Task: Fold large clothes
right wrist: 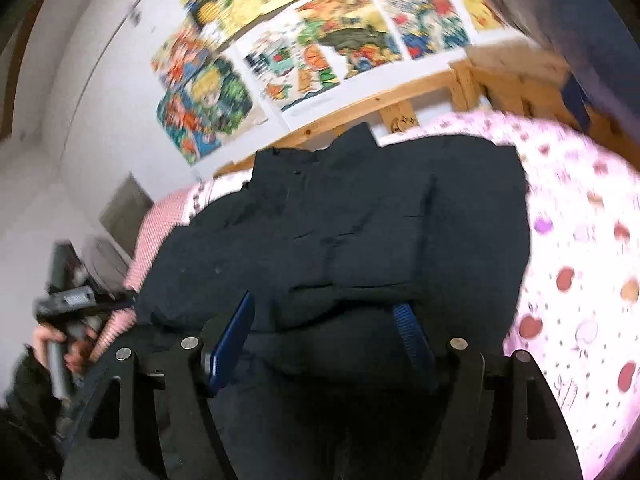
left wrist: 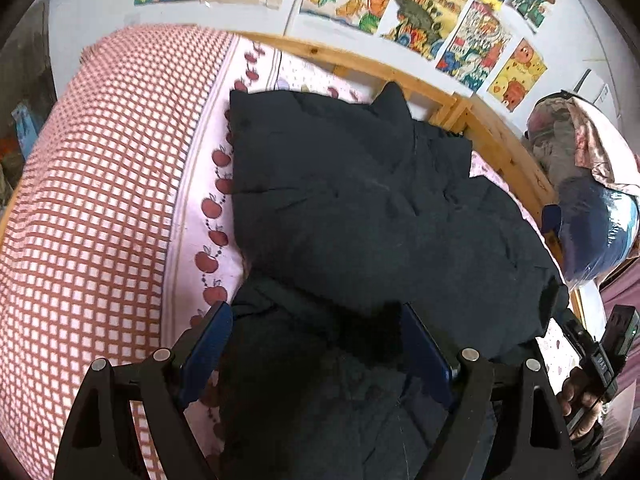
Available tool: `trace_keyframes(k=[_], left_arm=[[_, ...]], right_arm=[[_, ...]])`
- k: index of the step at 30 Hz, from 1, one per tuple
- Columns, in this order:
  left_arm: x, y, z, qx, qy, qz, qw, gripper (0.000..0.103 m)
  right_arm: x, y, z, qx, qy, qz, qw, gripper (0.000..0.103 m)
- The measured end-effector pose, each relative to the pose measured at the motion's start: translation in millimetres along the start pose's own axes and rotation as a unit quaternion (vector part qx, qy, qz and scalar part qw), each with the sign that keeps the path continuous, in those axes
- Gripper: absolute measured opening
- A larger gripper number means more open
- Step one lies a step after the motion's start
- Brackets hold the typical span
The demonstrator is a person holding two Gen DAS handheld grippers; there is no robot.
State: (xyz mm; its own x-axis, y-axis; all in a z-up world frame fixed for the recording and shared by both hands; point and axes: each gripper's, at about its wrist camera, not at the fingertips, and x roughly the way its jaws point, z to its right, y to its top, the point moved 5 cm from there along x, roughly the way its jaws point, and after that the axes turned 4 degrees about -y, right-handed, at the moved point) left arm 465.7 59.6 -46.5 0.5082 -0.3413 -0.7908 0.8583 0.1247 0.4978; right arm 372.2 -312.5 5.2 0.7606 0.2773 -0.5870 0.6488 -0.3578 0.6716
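Observation:
A black padded jacket (left wrist: 360,200) lies on the bed, folded over itself with its collar toward the wooden headboard. My left gripper (left wrist: 320,344) is open over the jacket's near edge, its blue fingers (left wrist: 216,340) wide apart with dark fabric bulging between them. In the right wrist view the same jacket (right wrist: 360,220) fills the middle. My right gripper (right wrist: 322,332) is open too, its blue fingers (right wrist: 236,332) straddling the near fold. A hand (left wrist: 580,396) holds the right gripper at the jacket's right side. This view is motion-blurred.
The bed has an apple-print sheet (left wrist: 200,184) and a red-checked blanket (left wrist: 100,180) to the left. A wooden bed frame (left wrist: 500,140) runs along a wall of colourful posters (left wrist: 420,4). A blue plastic-wrapped bundle (left wrist: 592,232) and flowered cloth (left wrist: 568,140) sit at the right.

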Motion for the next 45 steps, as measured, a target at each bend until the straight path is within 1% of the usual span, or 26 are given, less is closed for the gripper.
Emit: trace_keyframes(k=[3, 5, 8, 9, 10, 11, 12, 13, 14, 16, 20, 22, 24, 25, 26, 27, 30, 32, 34, 35, 36, 37, 38, 40, 42, 45], left_arm=[[12, 8, -13, -0.039, -0.005, -0.007, 0.9992, 0.084], [21, 19, -26, -0.079, -0.028, -0.005, 0.9965, 0.084], [33, 28, -32, -0.094, -0.054, -0.01, 0.994, 0.084], [38, 31, -33, -0.097, -0.059, -0.012, 0.9934, 0.08], [39, 32, -32, -0.096, -0.062, -0.01, 0.9934, 0.063], [41, 34, -29, -0.089, -0.063, -0.009, 0.994, 0.055], [41, 35, -26, -0.081, -0.058, -0.008, 0.995, 0.043], [40, 37, -22, -0.067, -0.044, -0.002, 0.9968, 0.031], [38, 39, -18, -0.052, -0.028, 0.003, 0.9982, 0.026], [28, 49, -8, -0.015, 0.02, 0.02, 0.9995, 0.014], [-2, 66, 2, 0.043, 0.077, 0.058, 0.9944, 0.011], [-8, 73, 0, 0.067, 0.111, 0.065, 0.9894, 0.01], [0, 73, -13, 0.074, 0.147, 0.048, 0.9853, 0.009], [5, 71, -20, 0.074, 0.153, 0.043, 0.9845, 0.009], [8, 69, -24, 0.071, 0.143, 0.039, 0.9864, 0.009], [10, 65, -30, 0.066, 0.119, 0.033, 0.9901, 0.009], [-3, 52, -45, 0.059, 0.075, 0.052, 0.9941, 0.014], [-17, 41, -54, 0.057, 0.047, 0.065, 0.9951, 0.026], [-27, 27, -60, 0.066, 0.022, 0.066, 0.9954, 0.06], [-30, 20, -64, 0.067, 0.012, 0.066, 0.9956, 0.065], [-32, 13, -67, 0.065, 0.004, 0.063, 0.9959, 0.068], [-29, 8, -68, 0.062, -0.01, 0.055, 0.9965, 0.068], [-23, 3, -67, 0.056, -0.028, 0.046, 0.997, 0.068], [-12, -2, -67, 0.037, -0.05, 0.032, 0.9975, 0.068], [5, -4, -65, 0.018, -0.064, 0.014, 0.9977, 0.068], [21, -5, -68, 0.001, -0.069, 0.002, 0.9976, 0.07]], right_arm=[[5, 0, 27, 0.064, 0.004, 0.002, 0.998, 0.067], [9, 0, 38, 0.098, 0.012, 0.009, 0.995, 0.067], [16, 3, 52, 0.129, 0.009, 0.018, 0.991, 0.067], [21, 4, 55, 0.134, 0.008, 0.016, 0.991, 0.065], [26, 5, 58, 0.136, 0.003, 0.013, 0.991, 0.059], [32, 5, 58, 0.128, -0.007, 0.007, 0.992, 0.034], [35, 6, 56, 0.114, -0.017, 0.001, 0.993, 0.013], [37, 7, 52, 0.098, -0.027, -0.003, 0.995, 0.007], [39, 8, 45, 0.078, -0.032, 0.0, 0.996, 0.003], [32, 14, 31, 0.033, -0.052, 0.017, 0.998, 0.001], [15, 28, -13, -0.06, -0.074, 0.073, 0.993, 0.001], [22, 30, -29, -0.097, -0.091, 0.064, 0.989, 0.001], [41, 26, -30, -0.108, -0.108, 0.03, 0.988, 0.001], [49, 23, -27, -0.105, -0.112, 0.015, 0.988, 0.001], [52, 21, -23, -0.101, -0.113, 0.003, 0.988, 0.001], [57, 18, -20, -0.096, -0.114, -0.006, 0.989, 0.001], [56, 22, -19, -0.093, -0.111, 0.0, 0.989, 0.001], [50, 24, -17, -0.097, -0.109, 0.007, 0.989, 0.001], [47, 29, -19, -0.101, -0.107, 0.013, 0.989, 0.007], [44, 24, -14, -0.1, -0.105, 0.016, 0.989, 0.018], [43, 28, -16, -0.097, -0.102, 0.019, 0.99, 0.038], [44, 29, -18, -0.093, -0.095, 0.023, 0.991, 0.046], [45, 28, -19, -0.092, -0.091, 0.024, 0.991, 0.05], [57, 25, -25, -0.106, -0.096, 0.006, 0.99, 0.05], [78, 15, -25, -0.128, -0.134, -0.033, 0.982, 0.05], [86, 9, -15, -0.099, -0.139, -0.047, 0.984, 0.05]])
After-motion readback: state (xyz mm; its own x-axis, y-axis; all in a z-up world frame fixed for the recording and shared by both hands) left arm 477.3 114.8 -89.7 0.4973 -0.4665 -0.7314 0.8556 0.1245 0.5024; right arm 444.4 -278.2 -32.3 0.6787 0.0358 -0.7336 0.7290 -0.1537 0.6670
